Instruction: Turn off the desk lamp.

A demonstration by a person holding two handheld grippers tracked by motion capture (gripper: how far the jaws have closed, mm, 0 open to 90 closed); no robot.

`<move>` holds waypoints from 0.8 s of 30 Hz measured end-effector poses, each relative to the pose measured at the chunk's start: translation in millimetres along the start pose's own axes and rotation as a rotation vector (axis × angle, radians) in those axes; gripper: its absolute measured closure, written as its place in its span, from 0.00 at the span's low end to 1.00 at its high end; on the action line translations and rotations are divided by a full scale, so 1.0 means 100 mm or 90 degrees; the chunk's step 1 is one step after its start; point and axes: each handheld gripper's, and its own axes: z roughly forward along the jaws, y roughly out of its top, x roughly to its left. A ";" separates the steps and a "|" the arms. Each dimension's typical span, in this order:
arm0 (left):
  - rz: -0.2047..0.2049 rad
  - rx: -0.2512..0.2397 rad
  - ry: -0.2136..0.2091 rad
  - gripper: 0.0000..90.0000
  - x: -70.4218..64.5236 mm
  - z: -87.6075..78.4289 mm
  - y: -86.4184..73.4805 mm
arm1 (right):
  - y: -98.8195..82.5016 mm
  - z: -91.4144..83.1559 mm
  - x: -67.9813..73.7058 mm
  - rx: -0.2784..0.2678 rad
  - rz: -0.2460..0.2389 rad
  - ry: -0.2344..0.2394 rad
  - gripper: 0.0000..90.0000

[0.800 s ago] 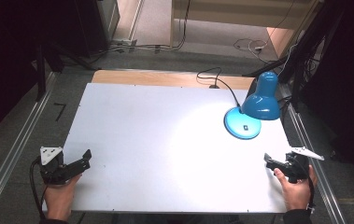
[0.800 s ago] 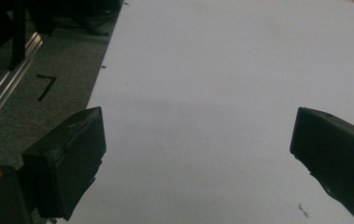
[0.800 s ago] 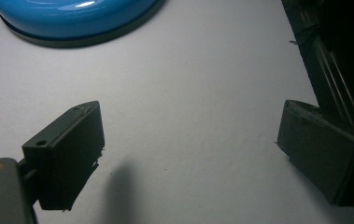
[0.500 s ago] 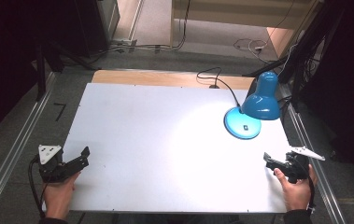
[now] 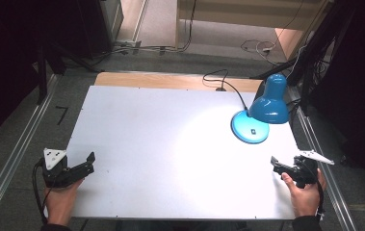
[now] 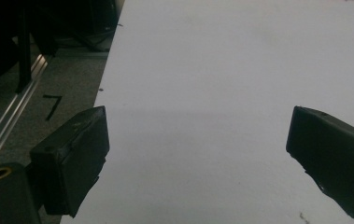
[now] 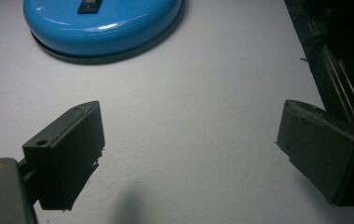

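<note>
A blue desk lamp (image 5: 267,103) stands lit at the back right of the white table (image 5: 170,144), its round base (image 5: 250,129) (image 7: 102,23) carrying a small black switch. My right gripper (image 5: 275,162) (image 7: 191,154) rests near the table's front right, a short way in front of the lamp base, jaws wide apart with nothing between them. At the front left edge, my left gripper (image 5: 89,163) (image 6: 198,158) is open too, over bare table, holding nothing.
The lamp's black cable (image 5: 228,86) runs back over the wooden strip (image 5: 170,79) at the table's far edge. Metal rails (image 5: 11,159) run along both sides. Dark floor with cables (image 5: 161,48) lies beyond the table.
The left gripper has drifted slightly toward the front left edge. The right gripper and lamp stay where they were.
</note>
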 end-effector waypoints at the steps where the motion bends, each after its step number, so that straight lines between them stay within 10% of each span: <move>1: 0.003 0.005 0.010 0.07 0.00 0.00 0.00 | 0.00 0.00 0.00 -0.001 -0.001 0.000 0.07; 5: -0.023 -0.022 -0.001 0.02 0.00 -0.04 0.03 | 0.02 0.00 0.01 -0.006 -0.006 0.003 0.07; 24: 0.019 -0.014 -0.011 0.02 -0.09 -0.03 0.02 | 0.10 0.04 0.10 -0.012 -0.008 0.011 0.07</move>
